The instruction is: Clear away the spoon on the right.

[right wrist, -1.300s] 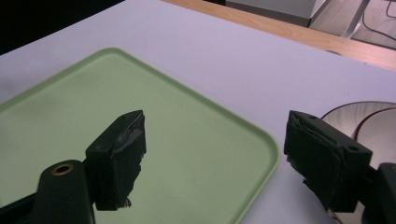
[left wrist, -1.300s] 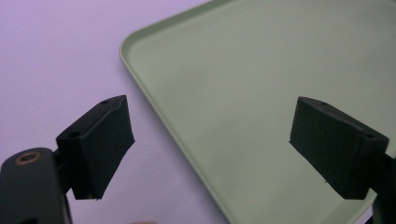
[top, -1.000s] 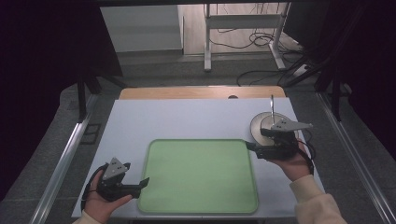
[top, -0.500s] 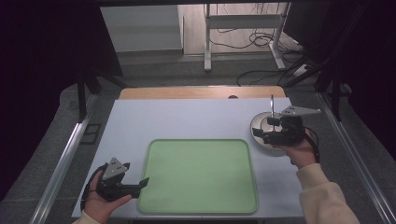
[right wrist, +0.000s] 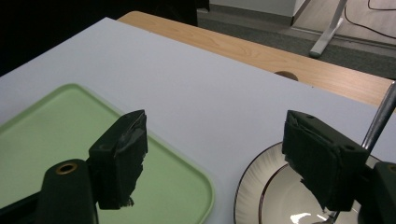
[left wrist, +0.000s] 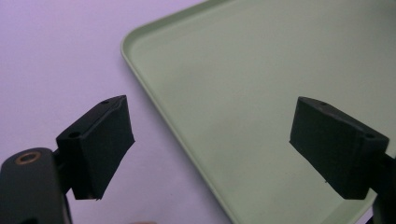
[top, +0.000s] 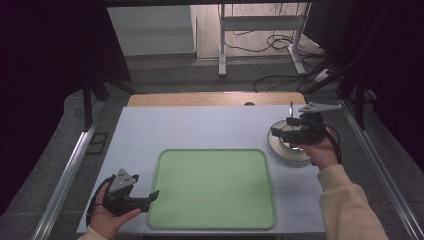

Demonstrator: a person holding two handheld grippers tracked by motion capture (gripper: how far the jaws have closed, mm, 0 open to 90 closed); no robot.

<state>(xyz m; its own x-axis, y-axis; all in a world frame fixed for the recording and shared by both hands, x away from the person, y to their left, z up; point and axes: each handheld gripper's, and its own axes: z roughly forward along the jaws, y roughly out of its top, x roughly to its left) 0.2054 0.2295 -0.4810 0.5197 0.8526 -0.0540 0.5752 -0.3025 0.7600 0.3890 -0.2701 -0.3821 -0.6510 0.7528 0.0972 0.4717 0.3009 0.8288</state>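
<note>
High view: the white table top (top: 200, 127) carries every item described; all positions are given relative to the green tray (top: 215, 187). This tray lies flat on the near half of the table top, its surface bare. A round plate (top: 282, 148) with a dark rim line sits just beside the tray's far right corner, apart from it. A slim metal utensil handle (top: 291, 111) rises from the plate on the side away from the tray; its lower end is hidden behind the gripper.

Right gripper (top: 280, 134): held above the plate, jaws pointing toward the tray. In the right gripper view its jaws stand wide apart with nothing between the pads (right wrist: 123, 156); the plate (right wrist: 261, 186) lies below the right-hand jaw and the utensil handle (right wrist: 380, 119) passes beside it.

Left gripper (top: 153, 196): held at the tray's near left corner. In the left gripper view its jaws stand wide apart and empty, straddling the tray's rim (left wrist: 154, 100); no contact with the tray is visible.
</note>
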